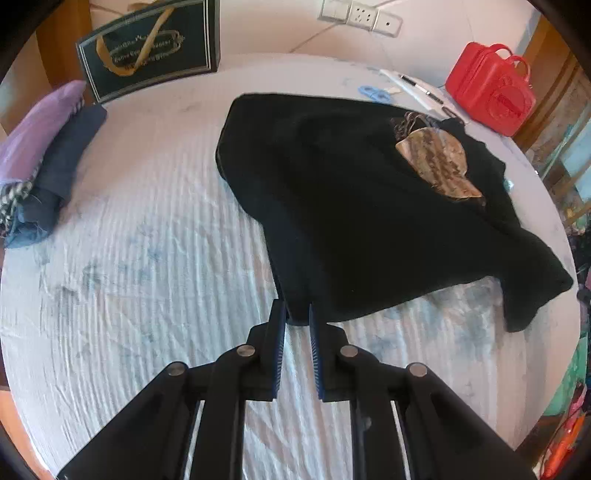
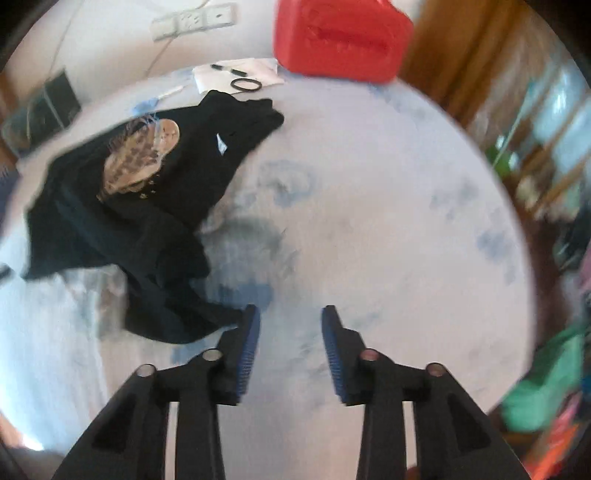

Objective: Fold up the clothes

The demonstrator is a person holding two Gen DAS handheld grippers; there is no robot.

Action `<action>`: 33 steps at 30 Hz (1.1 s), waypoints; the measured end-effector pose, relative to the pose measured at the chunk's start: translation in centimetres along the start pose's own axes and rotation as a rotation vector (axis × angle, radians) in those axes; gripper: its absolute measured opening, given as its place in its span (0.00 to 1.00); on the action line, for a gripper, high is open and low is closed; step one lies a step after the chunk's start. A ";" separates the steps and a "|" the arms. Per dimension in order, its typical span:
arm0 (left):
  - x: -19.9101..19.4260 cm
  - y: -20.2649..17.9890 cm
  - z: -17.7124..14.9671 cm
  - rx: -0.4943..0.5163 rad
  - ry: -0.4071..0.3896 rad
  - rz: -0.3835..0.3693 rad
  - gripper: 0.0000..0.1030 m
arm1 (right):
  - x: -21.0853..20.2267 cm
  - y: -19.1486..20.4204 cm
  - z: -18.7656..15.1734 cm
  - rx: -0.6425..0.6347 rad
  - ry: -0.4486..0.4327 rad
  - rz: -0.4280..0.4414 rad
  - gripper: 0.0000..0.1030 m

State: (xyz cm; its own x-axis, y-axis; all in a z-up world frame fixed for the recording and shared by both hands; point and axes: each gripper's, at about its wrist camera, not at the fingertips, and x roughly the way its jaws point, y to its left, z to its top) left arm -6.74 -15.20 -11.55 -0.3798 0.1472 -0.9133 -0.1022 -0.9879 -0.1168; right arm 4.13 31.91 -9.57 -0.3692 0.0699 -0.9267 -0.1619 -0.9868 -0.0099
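Black printed T-shirt (image 1: 351,206) half-folded on white round bench (image 1: 129,258).
My left gripper (image 1: 297,321) jaws pinch its hem; right gripper (image 2: 291,325) jaws spread, empty, beside the sleeve.

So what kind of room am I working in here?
Probably a lived-in room at home, not a lab: a round table under a white cloth, a stack of folded clothes at its edge, wall sockets behind, and a red bag nearby.
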 end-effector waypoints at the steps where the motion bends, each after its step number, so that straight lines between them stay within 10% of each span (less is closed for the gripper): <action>1: 0.4 0.1 0.1 -0.001 0.001 0.012 0.13 | 0.6 -0.3 -0.6 0.039 0.001 0.046 0.43; 7: 1.7 -0.3 0.6 0.008 -0.014 0.045 0.65 | 3.2 -1.6 -3.2 0.255 -0.027 0.229 0.66; 19: 5.3 -2.3 0.9 0.064 0.007 0.070 0.65 | 5.9 2.6 -0.9 0.029 -0.061 0.238 0.82; 21: 4.9 -2.5 1.0 0.099 0.022 0.052 0.28 | 7.2 3.6 -0.5 0.007 -0.014 0.300 0.73; 23: 4.1 -2.5 0.8 0.108 0.035 0.048 0.08 | 7.9 4.5 -0.7 -0.002 0.036 0.312 0.10; 33: -3.4 2.4 -2.6 0.112 -0.006 0.018 0.07 | 0.2 4.0 -7.7 0.026 0.129 0.465 0.09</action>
State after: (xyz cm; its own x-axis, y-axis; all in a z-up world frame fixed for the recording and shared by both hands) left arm -3.30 -18.18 -9.69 -0.3880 0.1301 -0.9124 -0.1973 -0.9788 -0.0556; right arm 10.41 26.82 -12.72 -0.2919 -0.3978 -0.8698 -0.0299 -0.9052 0.4240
